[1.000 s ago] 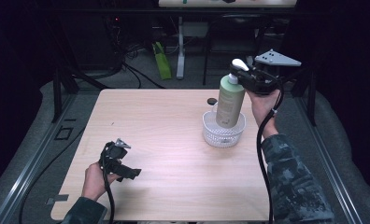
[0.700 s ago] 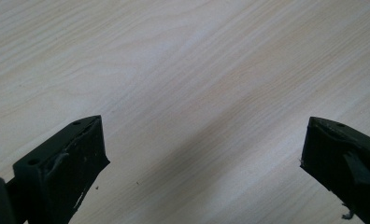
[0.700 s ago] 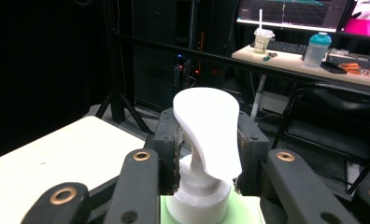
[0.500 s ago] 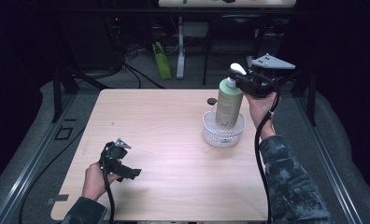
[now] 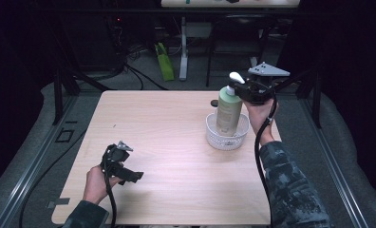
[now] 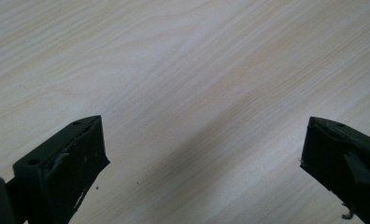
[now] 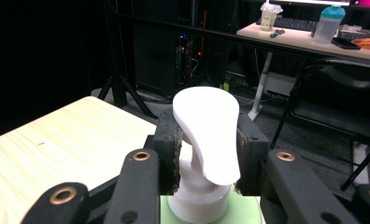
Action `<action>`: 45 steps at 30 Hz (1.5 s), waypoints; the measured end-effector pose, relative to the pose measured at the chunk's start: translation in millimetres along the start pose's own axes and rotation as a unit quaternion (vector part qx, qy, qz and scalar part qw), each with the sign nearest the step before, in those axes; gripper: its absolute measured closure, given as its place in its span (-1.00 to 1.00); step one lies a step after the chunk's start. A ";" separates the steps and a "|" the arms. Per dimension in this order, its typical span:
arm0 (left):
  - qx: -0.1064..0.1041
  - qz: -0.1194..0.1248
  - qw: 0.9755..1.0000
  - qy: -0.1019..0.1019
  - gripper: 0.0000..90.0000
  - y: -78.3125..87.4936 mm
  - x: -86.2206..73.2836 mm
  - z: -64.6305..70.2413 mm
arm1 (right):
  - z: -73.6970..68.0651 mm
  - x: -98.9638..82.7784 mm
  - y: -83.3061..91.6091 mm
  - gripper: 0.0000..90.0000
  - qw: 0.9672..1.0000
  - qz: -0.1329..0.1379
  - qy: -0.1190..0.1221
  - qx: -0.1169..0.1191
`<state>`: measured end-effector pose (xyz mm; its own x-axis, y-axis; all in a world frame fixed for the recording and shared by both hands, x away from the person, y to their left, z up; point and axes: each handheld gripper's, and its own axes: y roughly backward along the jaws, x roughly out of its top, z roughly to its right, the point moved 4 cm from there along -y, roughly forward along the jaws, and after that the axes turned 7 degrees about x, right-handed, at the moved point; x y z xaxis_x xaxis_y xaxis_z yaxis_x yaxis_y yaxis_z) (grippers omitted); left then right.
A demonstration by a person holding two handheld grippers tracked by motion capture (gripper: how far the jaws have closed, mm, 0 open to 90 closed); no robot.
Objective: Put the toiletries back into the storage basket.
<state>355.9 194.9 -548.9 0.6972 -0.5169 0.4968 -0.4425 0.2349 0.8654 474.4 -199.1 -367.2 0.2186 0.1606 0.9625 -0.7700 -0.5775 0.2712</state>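
Dark room, grey floor (image 5: pixel 143 78), far desk (image 7: pixel 309 39)

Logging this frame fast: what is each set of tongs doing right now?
Left tongs: open, empty, over the bare table.
Right tongs: shut on the pump bottle, gripping its white pump head.

The tabletop (image 5: pixel 176 142) is pale, matt wood grain. The green bottle (image 5: pixel 228 111) looks smooth plastic with a glossy white pump (image 7: pixel 206 135). The basket (image 5: pixel 213 135) at 3 o'clock is white plastic mesh.

The high view looks forward and down over the whole wooden table (image 5: pixel 176 142). The left gripper view faces its bare wood up close; the right gripper view looks level past the white pump head (image 7: pixel 206 130) at frame centre, sharing the table's far corner
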 end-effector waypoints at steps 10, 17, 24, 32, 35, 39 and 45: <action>0.001 0.000 1.000 0.000 -1.00 0.1 0.1 0.0 | -0.3 -12.3 -6.5 0.50 1.000 -0.010 -0.005 0.002; 0.001 -0.001 1.000 0.000 -1.00 0.1 0.1 0.1 | 0.4 -19.2 -8.1 0.50 1.000 -0.012 -0.009 0.000; 0.001 0.000 1.000 0.000 -1.00 -0.2 0.1 0.1 | 1.6 -27.5 -9.6 0.50 1.000 -0.016 -0.014 -0.001; 0.000 0.000 1.000 0.000 -1.00 0.1 0.2 0.1 | 3.0 -34.7 -10.4 0.50 1.000 -0.019 -0.018 -0.003; 0.002 0.000 1.000 -0.001 -1.00 0.0 0.3 0.2 | 3.2 -37.0 -10.6 0.50 1.000 -0.021 -0.019 -0.003; 0.002 0.000 1.000 -0.001 -1.00 0.0 0.3 0.1 | 3.3 -40.3 -11.3 0.50 1.000 -0.023 -0.019 -0.004; 0.002 0.000 1.000 -0.001 -1.00 0.0 0.3 0.1 | 2.3 -43.0 -12.2 0.50 0.999 -0.026 -0.019 -0.003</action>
<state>356.1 194.6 -548.8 0.6964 -0.5177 0.4970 -0.4453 0.2315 0.8650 475.8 -200.8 -411.9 0.2807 0.1586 0.9466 -0.7608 -0.5645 0.3202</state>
